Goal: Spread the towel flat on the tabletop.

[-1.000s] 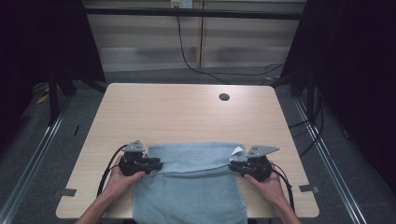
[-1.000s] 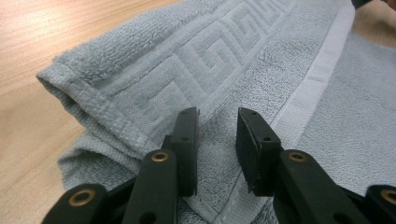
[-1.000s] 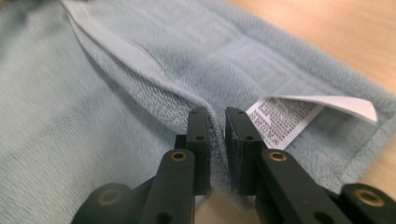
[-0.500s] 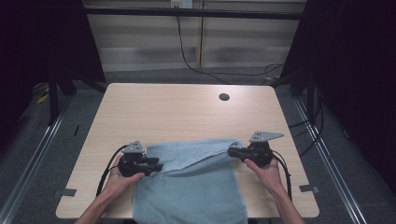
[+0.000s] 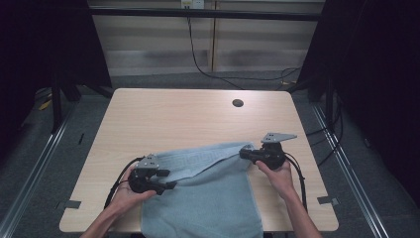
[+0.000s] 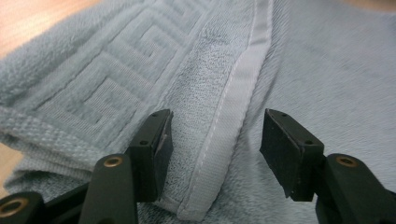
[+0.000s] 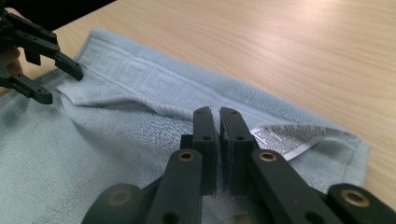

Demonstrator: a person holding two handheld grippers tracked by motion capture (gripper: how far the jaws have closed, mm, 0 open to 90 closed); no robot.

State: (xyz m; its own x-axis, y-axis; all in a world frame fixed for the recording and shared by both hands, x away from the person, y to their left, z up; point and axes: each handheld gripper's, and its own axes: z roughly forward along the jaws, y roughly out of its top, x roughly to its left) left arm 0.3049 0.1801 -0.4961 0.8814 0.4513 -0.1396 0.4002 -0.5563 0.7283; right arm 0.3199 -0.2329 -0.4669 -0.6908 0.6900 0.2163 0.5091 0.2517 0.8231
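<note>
The towel (image 5: 208,198) is made of soft, matt blue terry cloth, edged with a smooth woven hem. The desk (image 5: 188,119) is finished in smooth pale wood grain.

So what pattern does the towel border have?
A Greek-key meander on the pale blue towel, clearest in the left gripper view.

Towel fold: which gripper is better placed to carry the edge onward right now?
Right. The right gripper is shut on the towel beside its white label. The left gripper has just been opening; its pads stand off the hem, so it must regrip first.
</note>
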